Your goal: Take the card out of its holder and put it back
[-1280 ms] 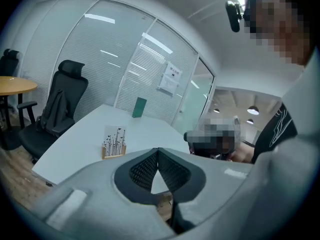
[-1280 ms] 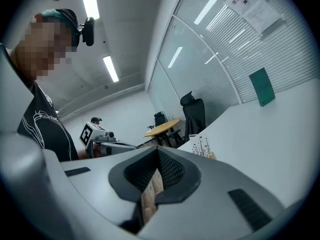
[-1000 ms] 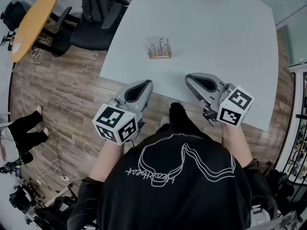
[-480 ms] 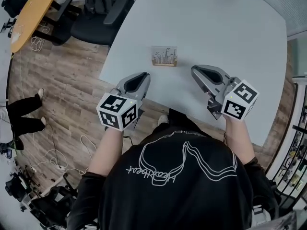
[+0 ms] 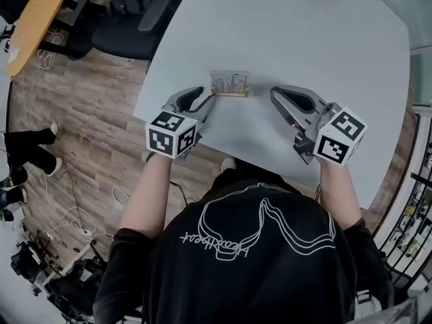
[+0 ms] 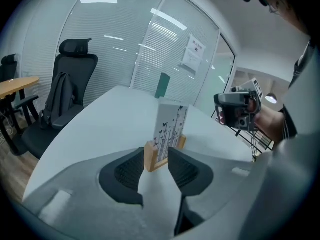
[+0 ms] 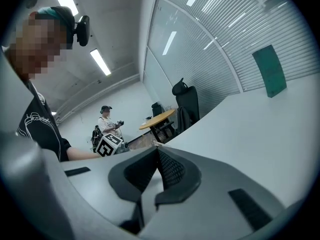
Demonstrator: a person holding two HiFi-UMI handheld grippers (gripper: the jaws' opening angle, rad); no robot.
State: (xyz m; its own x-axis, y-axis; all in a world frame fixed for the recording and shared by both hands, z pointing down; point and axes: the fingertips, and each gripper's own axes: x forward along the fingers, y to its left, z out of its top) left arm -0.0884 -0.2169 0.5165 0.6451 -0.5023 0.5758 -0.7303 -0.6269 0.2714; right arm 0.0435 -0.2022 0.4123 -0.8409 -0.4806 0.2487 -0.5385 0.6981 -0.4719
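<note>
Card (image 6: 170, 124) stands upright in its wooden holder (image 6: 151, 160) on the table (image 5: 304, 39), near the edge on my side. My left gripper (image 6: 156, 154) is opening, jaws wide, w/ the holder's near end btwn the tips, pads not pressing it. Right gripper (image 7: 156, 151) is closed tight, empty, off to the holder's right, not touching it.

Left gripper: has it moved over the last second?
Yes. The left gripper has moved forward from the near edge of the table up to the card holder, whose end now stands between its opening jaws.
</note>
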